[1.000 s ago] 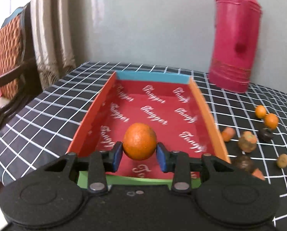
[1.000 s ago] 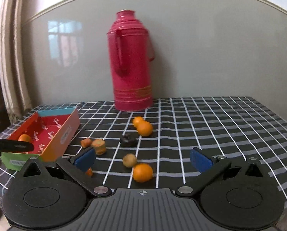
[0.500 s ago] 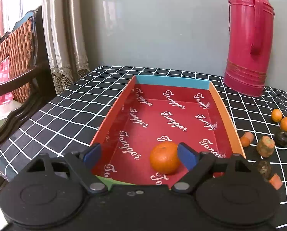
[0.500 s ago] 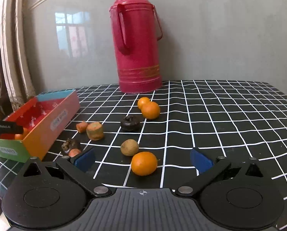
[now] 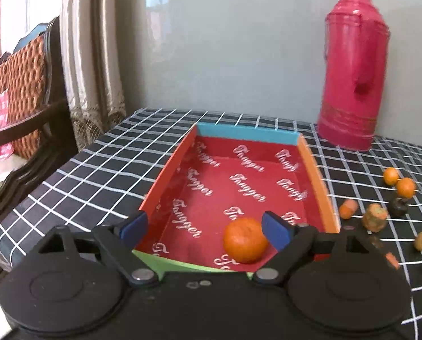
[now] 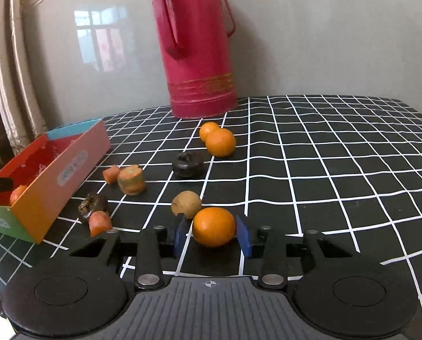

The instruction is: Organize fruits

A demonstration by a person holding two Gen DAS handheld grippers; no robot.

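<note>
One table point(image 6: 338, 170) under a black cloth with a white grid bears everything here. On it, near the grey wall, stands a tall red flask point(image 6: 195, 45), upright, its handle turned toward the right wrist camera. At the table's left side sits a tray point(image 5: 314, 175) with a red printed floor and walls of orange, blue and green. Beyond that edge are a wicker chair point(image 5: 18, 85) and a curtain point(image 5: 97, 56).

Inside the tray, near its green front wall, lies an orange point(image 5: 245, 239). The left gripper point(image 5: 205, 228) hangs over that end with its fingers spread wide; the orange lies beside the right-hand pad, which overlaps it in view, so I cannot tell whether they touch.

The right gripper point(image 6: 213, 233) is low over the cloth, its fingers drawn narrow round a second orange point(image 6: 213, 226). Both blue pads sit at or just beside its sides, and the fruit seems to rest on the cloth.

Loose fruit lies between tray and flask. Two more oranges point(image 6: 219, 141) touch each other near the flask's foot. A dark fruit point(image 6: 187, 164) sits in front of them, and a brown round one point(image 6: 186, 204) just behind the gripped orange. Nearer the tray are a stubby cylinder point(image 6: 131, 182), a small orange piece point(image 6: 111, 173), another dark fruit point(image 6: 93, 205) and, touching it, a carrot-like piece point(image 6: 99, 222).
</note>
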